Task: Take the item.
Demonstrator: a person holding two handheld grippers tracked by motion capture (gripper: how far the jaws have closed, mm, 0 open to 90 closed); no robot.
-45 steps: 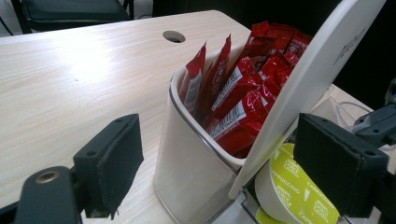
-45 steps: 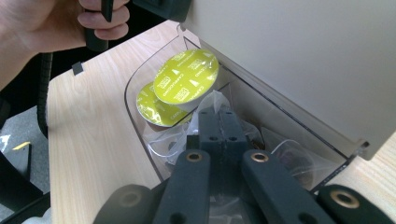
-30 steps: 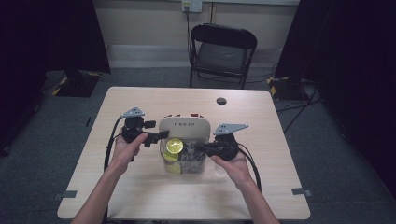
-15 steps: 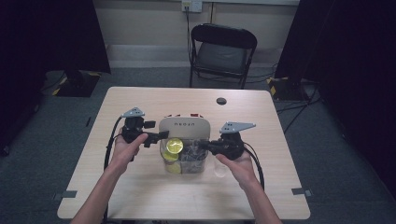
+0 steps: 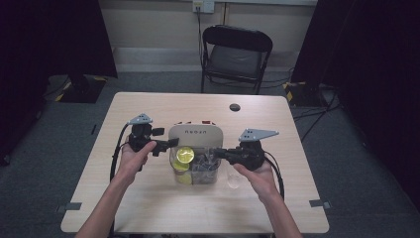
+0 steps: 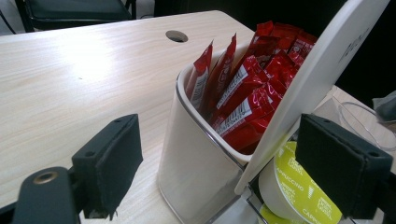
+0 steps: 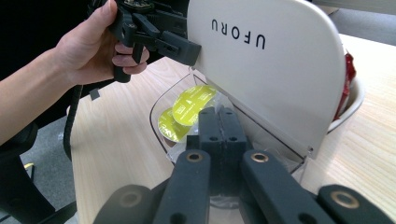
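A white holder (image 5: 194, 133) marked UFORU stands mid-table, its back pocket full of red sachets (image 6: 247, 88). Its white front panel (image 7: 271, 60) leans over a clear bin (image 5: 203, 171) holding yellow-green capsules (image 5: 184, 155) (image 7: 191, 105). My left gripper (image 5: 171, 145) is open at the holder's left corner. In the left gripper view (image 6: 226, 163) one pad stands clear of the white wall and the other sits beside the panel and a capsule (image 6: 299, 186). My right gripper (image 5: 216, 152) (image 7: 219, 123) is shut, hovering at the bin's right side with nothing visible between its pads.
A clear cup (image 5: 234, 181) lies on the table (image 5: 148, 208) under my right hand. The tabletop has a round cable hole (image 5: 235, 107) at the back. A black chair (image 5: 236, 52) stands beyond the far edge.
My right gripper has drawn back to the right and a little up from the clear bin, and the clear cup beneath the hand has come into sight. The left gripper has stayed put.
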